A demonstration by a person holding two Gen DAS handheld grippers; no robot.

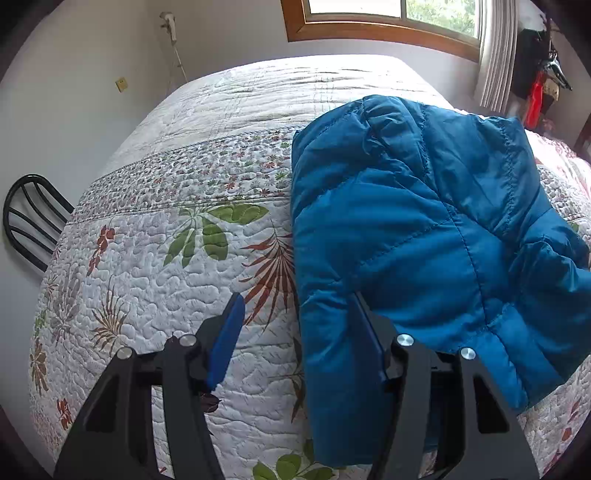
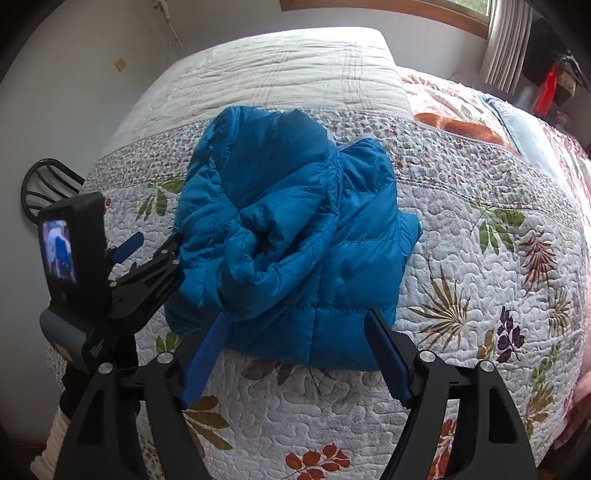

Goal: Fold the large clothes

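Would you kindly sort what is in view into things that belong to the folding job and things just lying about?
Job:
- blue jacket, bundled on the quilt
- left gripper, open, at the jacket's left edge
- right gripper, open, above its near hem

Lying about:
- black chair
- window
- blinds
- orange cloth

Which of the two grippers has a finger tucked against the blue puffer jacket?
The left gripper: its right finger sits against the blue puffer jacket edge. The right gripper hangs open, clear of it.
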